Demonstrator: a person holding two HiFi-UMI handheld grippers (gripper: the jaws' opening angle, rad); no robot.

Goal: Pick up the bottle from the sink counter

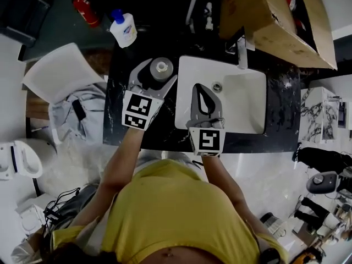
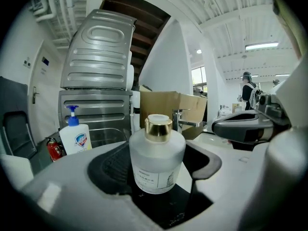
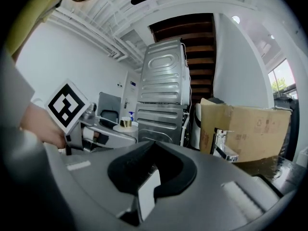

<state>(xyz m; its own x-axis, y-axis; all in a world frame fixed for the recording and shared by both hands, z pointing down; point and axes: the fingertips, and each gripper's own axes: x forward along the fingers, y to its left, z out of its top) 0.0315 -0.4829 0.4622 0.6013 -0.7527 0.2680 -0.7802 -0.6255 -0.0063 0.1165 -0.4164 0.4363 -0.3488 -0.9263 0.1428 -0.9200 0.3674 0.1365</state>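
A round frosted bottle (image 1: 161,67) with a gold cap stands upright on the black sink counter (image 1: 116,114), left of the basin. My left gripper (image 1: 158,75) is open, with one finger on each side of the bottle. In the left gripper view the bottle (image 2: 156,160) stands between the dark pads (image 2: 109,166) with small gaps on both sides. My right gripper (image 1: 200,88) hovers over the white basin (image 1: 245,100), shut, with nothing in it. In the right gripper view its jaws (image 3: 154,148) meet at the tips, and the bottle's gold cap (image 3: 126,122) shows far left.
A white pump soap bottle (image 1: 124,29) stands at the counter's far left corner. A chrome faucet (image 1: 242,51) sits behind the basin, and a big cardboard box (image 1: 275,21) overhangs it. A red fire extinguisher (image 1: 86,7) and clothes (image 1: 77,111) lie on the floor to the left.
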